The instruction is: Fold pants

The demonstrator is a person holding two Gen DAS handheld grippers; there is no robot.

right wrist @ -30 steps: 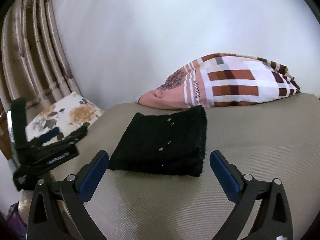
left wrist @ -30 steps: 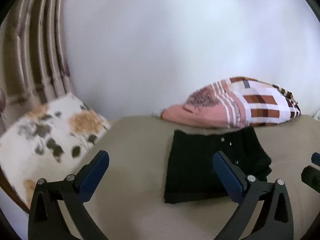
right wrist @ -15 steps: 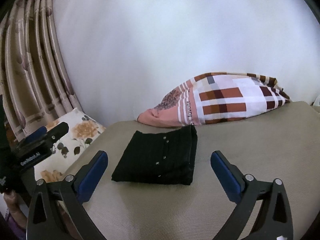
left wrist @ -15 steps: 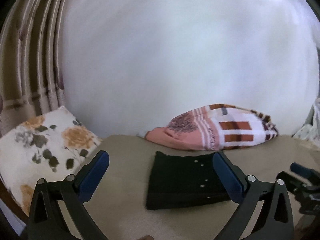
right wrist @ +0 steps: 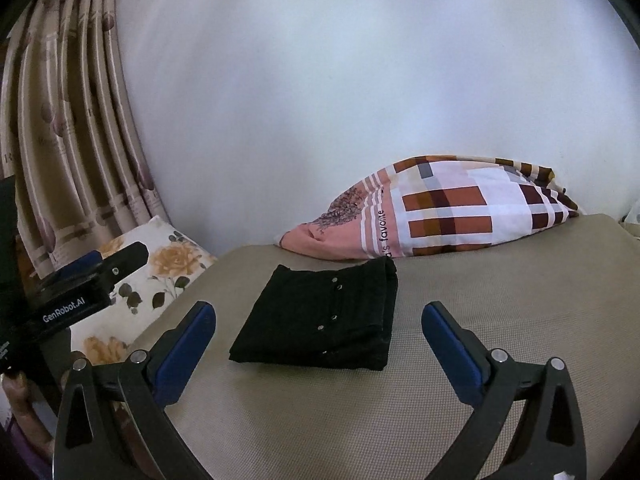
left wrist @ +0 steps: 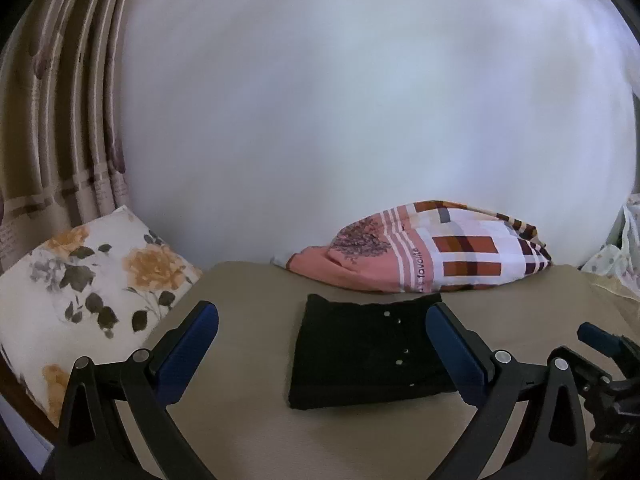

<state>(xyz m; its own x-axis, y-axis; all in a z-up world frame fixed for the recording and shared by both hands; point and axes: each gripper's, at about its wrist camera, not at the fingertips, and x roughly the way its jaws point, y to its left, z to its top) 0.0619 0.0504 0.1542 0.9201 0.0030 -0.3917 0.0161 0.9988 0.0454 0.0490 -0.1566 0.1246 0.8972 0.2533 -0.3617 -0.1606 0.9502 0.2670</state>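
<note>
At the left edge of the bed (right wrist: 500, 320) the left gripper (left wrist: 322, 334) is held level above the beige cover, its blue-padded jaws wide apart and holding nothing. The black pants (left wrist: 368, 350) lie folded into a flat rectangle toward the head edge, just in front of the checked pillow (left wrist: 440, 258); in the left wrist view they sit between the jaws but farther off, untouched. The right gripper (right wrist: 314, 336) is held level too, jaws spread and empty, the pants (right wrist: 324, 316) ahead of its tips. A flowered cushion (left wrist: 92, 280) leans off the bed's left edge
</note>
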